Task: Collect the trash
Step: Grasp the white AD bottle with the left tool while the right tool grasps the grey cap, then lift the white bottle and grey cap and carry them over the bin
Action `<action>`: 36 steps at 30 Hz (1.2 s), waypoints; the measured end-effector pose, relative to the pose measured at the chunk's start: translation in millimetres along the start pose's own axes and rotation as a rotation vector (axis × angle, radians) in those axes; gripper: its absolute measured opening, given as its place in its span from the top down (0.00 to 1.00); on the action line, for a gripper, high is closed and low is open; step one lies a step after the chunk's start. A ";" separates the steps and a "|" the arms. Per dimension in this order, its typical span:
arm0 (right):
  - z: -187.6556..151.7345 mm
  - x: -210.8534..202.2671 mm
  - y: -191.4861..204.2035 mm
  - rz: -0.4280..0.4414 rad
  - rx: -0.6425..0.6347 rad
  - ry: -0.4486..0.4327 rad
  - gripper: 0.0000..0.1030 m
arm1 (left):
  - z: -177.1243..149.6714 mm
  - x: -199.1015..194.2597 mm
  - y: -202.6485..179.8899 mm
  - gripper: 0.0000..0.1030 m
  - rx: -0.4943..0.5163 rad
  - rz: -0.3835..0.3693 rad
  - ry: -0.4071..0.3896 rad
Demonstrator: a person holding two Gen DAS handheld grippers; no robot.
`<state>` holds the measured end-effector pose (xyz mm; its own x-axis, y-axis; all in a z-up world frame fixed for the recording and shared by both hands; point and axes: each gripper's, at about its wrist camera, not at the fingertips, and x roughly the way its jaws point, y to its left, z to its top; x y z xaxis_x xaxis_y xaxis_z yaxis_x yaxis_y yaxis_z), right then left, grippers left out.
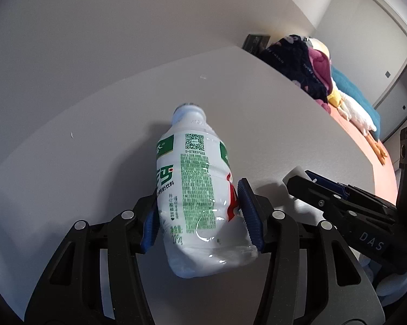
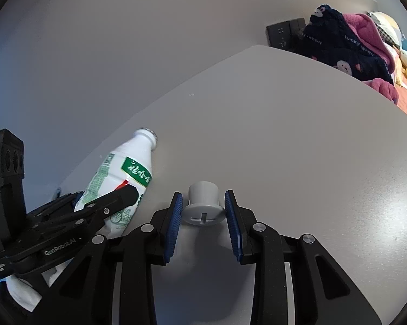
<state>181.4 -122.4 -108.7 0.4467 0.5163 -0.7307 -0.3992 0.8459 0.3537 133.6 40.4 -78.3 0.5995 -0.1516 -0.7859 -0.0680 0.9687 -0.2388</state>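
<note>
My left claw (image 1: 200, 214) is closest to me, and it squeezes a white bottle (image 1: 195, 189) with green and red print. The blue pads (image 1: 248, 214) press on both sides of it, and the soft plastic is dented near the bottom. The bottle leans with its neck toward twelve o'clock. Its cap is off, I think, for the top looks bare.

My right claw (image 2: 203, 216) has a small grey cup (image 2: 203, 201) between its pads (image 2: 175, 219). The cup lies on its side with its flat bottom facing me. The pads sit just beside its wide rim, at nine o'clock and three o'clock. I cannot tell if they press it yet, so I do not call it held.

Both things are low over the white table (image 1: 284, 124), or on it. I cannot tell which.

Farther off, at about two o'clock, a heap of dark and pink clothes (image 2: 344, 46) lies past the table edge. Soft toys (image 1: 349, 108) rest beside it on an orange cover.

So I think the job is only partly done. One piece of trash is in my grip and one is nearly in it. I see no bin or bag, so both still need carrying and dropping.
</note>
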 end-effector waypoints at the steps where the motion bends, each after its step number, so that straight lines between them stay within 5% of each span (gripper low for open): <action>1: 0.9 -4.2 -0.7 0.003 0.003 -0.009 0.67 | 0.8 -1.7 -1.6 0.51 0.001 -0.002 -0.004; 16: -0.2 -75.4 -15.9 -0.001 0.046 -0.116 0.67 | -2.6 -11.1 -29.1 0.61 -0.002 -0.068 -0.025; 36: -24.1 -176.4 -48.5 -0.041 0.098 -0.258 0.67 | 5.2 -50.4 -132.9 0.61 0.148 -0.163 -0.109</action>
<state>102.7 -257.7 -11.1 0.6555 0.4874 -0.5769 -0.3024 0.8694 0.3908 116.6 -79.7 -4.0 0.6763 -0.2939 -0.6755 0.1493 0.9526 -0.2650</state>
